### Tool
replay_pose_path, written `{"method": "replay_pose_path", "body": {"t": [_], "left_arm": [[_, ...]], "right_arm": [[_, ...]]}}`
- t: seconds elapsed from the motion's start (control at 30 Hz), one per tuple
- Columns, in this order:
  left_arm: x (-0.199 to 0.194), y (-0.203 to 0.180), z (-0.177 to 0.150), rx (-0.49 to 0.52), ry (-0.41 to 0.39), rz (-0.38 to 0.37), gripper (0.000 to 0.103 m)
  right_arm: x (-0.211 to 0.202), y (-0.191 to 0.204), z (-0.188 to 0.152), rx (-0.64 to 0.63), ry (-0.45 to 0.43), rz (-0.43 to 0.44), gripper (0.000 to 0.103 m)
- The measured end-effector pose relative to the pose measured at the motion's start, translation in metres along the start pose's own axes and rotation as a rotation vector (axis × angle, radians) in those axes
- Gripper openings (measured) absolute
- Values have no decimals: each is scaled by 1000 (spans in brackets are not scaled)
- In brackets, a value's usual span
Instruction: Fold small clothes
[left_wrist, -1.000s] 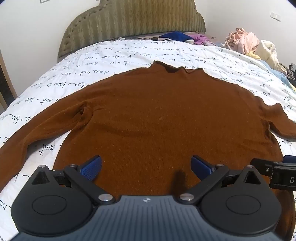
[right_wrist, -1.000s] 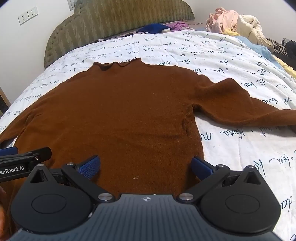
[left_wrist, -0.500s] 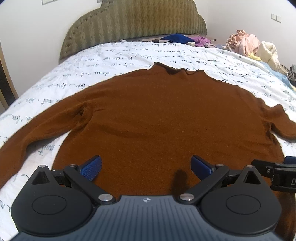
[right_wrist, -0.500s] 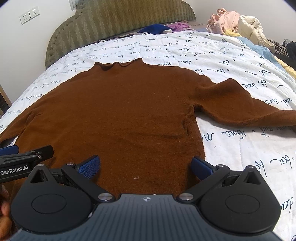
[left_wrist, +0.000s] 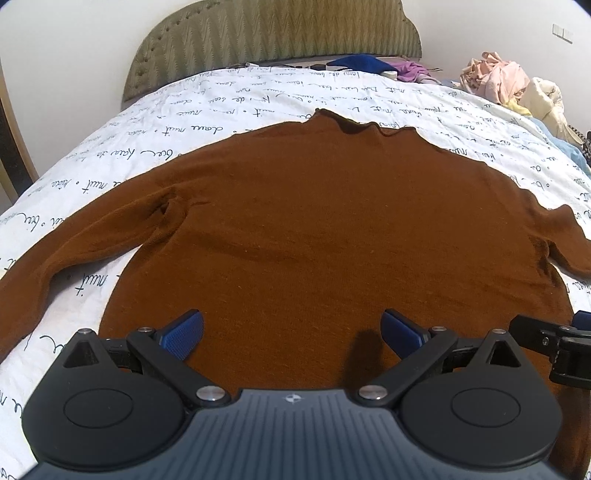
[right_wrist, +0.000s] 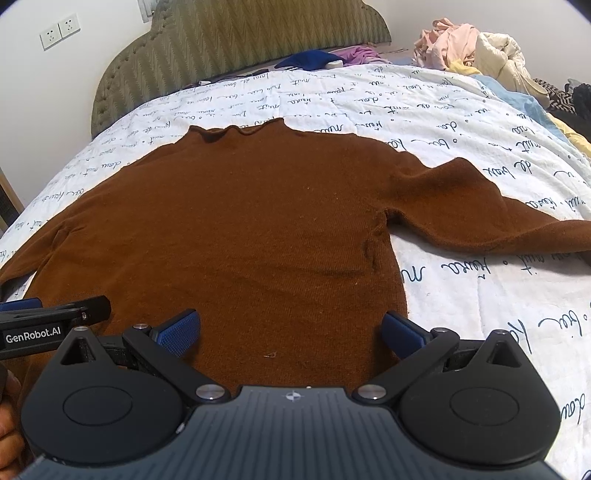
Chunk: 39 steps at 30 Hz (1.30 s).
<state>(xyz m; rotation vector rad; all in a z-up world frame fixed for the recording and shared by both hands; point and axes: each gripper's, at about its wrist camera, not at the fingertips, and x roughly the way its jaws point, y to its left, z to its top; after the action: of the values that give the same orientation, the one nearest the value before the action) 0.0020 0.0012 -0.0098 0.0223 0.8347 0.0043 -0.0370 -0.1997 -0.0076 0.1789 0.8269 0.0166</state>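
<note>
A brown long-sleeved sweater (left_wrist: 332, 229) (right_wrist: 240, 229) lies flat on the bed, collar at the far end, both sleeves spread out sideways. My left gripper (left_wrist: 291, 332) hovers open over the sweater's lower hem, toward its left half, with nothing between the blue pads. My right gripper (right_wrist: 291, 332) is open too, above the hem near the sweater's right side edge. Each gripper shows at the edge of the other's view: the right one at the far right in the left wrist view, the left one at the far left in the right wrist view.
The bed carries a white quilt (left_wrist: 229, 122) (right_wrist: 480, 295) printed with script. A green padded headboard (left_wrist: 273, 40) stands behind. A pile of clothes (left_wrist: 513, 85) (right_wrist: 472, 48) sits at the far right, with blue and purple garments (left_wrist: 373, 66) near the headboard. A hand (right_wrist: 7, 435) shows at the lower left.
Both views have shifted slightly, as if the grippers pulled back or lifted a little. The sweater has not moved and both grippers stay open.
</note>
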Motion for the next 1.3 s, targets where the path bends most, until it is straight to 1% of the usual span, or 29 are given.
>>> {"method": "replay_pose_path", "body": {"t": [0.77,1.17,1.23,1.3], "left_arm": [[6,-9,-1,28,28,16,103],[9,-20,0,53,33,24,103],[10,-22,0,61,32,27,103],[10,-24,-1,68,31,28,103]], "right_arm": [[0,-4,-2,5,-17,-1,103],[-5,-16,-5,9,-70,16,103],[-5,-20,-4,30,-63,15,103],[-2,-26,-2,61,-35,19,103]]}}
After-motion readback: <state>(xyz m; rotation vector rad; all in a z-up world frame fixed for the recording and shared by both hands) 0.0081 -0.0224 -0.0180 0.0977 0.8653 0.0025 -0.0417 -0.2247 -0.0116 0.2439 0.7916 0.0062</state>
